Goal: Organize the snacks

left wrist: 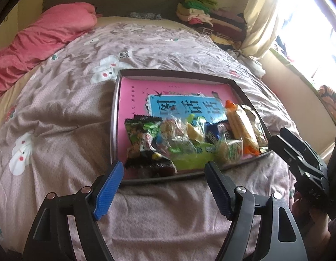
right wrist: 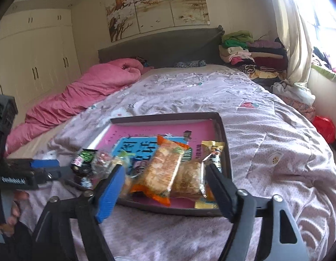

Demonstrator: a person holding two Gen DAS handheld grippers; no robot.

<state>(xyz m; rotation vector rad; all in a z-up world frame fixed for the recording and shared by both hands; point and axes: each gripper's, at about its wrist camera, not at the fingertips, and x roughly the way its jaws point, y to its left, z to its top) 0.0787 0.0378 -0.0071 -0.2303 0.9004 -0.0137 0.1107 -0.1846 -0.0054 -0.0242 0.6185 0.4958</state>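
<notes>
A shallow dark tray (left wrist: 115, 100) (right wrist: 224, 134) with a pink and blue printed floor lies on the bed. Several snack packets are bunched along its near edge: a green-black packet (left wrist: 144, 137) (right wrist: 84, 158), clear-wrapped sweets (left wrist: 176, 134), a blue packet (left wrist: 213, 134), an orange-ended cracker pack (left wrist: 239, 126) (right wrist: 163, 169), a brown cake pack (right wrist: 187, 180). My left gripper (left wrist: 164, 167) is open and empty, just before the tray's near rim. My right gripper (right wrist: 164, 169) is open and empty, its fingers either side of the cracker and cake packs.
The tray rests on a rumpled mauve quilt (left wrist: 65, 117) (right wrist: 266, 130). A pink duvet (left wrist: 39, 43) (right wrist: 85, 91) lies along the left. Folded clothes (left wrist: 211, 19) (right wrist: 250, 52) are stacked by the headboard. A curtain and window are at right.
</notes>
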